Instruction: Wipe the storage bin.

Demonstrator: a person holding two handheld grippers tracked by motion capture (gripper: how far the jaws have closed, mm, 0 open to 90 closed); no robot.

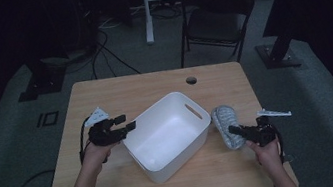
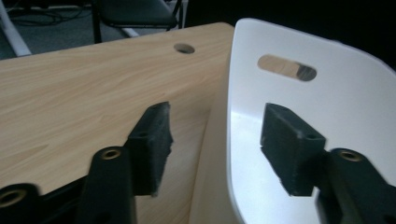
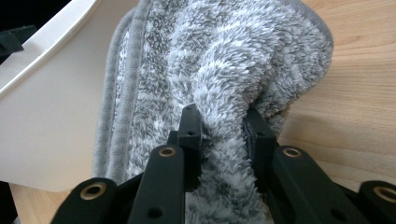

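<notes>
— High view first: what lies on the tabletop (image 1: pixel 103 91)?

— A white bin (image 1: pixel 167 135) sits near the middle, turned at an angle, with a slot handle in its far wall. Just beside its right wall lies a fluffy grey cloth (image 1: pixel 226 125). The left gripper (image 1: pixel 126 123) is at the bin's left corner; the right gripper (image 1: pixel 235 129) reaches onto the cloth from the right. A dark folding chair (image 1: pixel 215 17) stands on the floor beyond the tabletop.

— Left gripper view — how do the jaws stand?

— Spread, one on each side of the bin's rim (image 2: pixel 224 140). One pad is outside over the wood, the other inside over the white floor. Neither pad presses on the wall, so the bin is not gripped.

— Right gripper view?

— The right gripper (image 3: pixel 223 135) is pinching a raised fold of the grey cloth (image 3: pixel 224 60) — the pile bulges up between the two black jaws. The cloth rests on the tabletop (image 3: pixel 359 93) with its left edge against the outer wall of the bin (image 3: pixel 51 116).
</notes>
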